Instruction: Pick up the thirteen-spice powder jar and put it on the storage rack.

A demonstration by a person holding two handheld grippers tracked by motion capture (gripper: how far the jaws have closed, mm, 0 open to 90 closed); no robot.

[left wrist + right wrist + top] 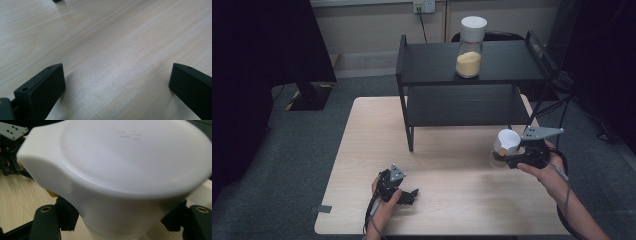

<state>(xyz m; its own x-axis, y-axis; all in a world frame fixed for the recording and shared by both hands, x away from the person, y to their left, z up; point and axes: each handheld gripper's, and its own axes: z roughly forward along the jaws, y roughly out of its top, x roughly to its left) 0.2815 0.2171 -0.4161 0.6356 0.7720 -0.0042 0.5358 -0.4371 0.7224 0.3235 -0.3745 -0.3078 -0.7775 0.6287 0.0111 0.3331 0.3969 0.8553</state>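
Note:
My right gripper (505, 156) is shut on a jar with a wide white lid (507, 141), at the right side of the table beside the shelf's front right leg. In the right gripper view the lid (125, 165) looms close, and the black jaws of my right gripper (120, 220) clamp the jar's body just below it. My left gripper (411, 194) rests low near the table's front edge. Its jaws (117, 85) stand wide apart over bare wood with nothing between them.
A black two-tier shelf (472, 107) stands at the back of the light wooden table (452, 200). On its top tier is a second white-lidded jar (470, 47) with yellow grains. A bit of dark tape (324, 208) sticks to the table's front left edge.

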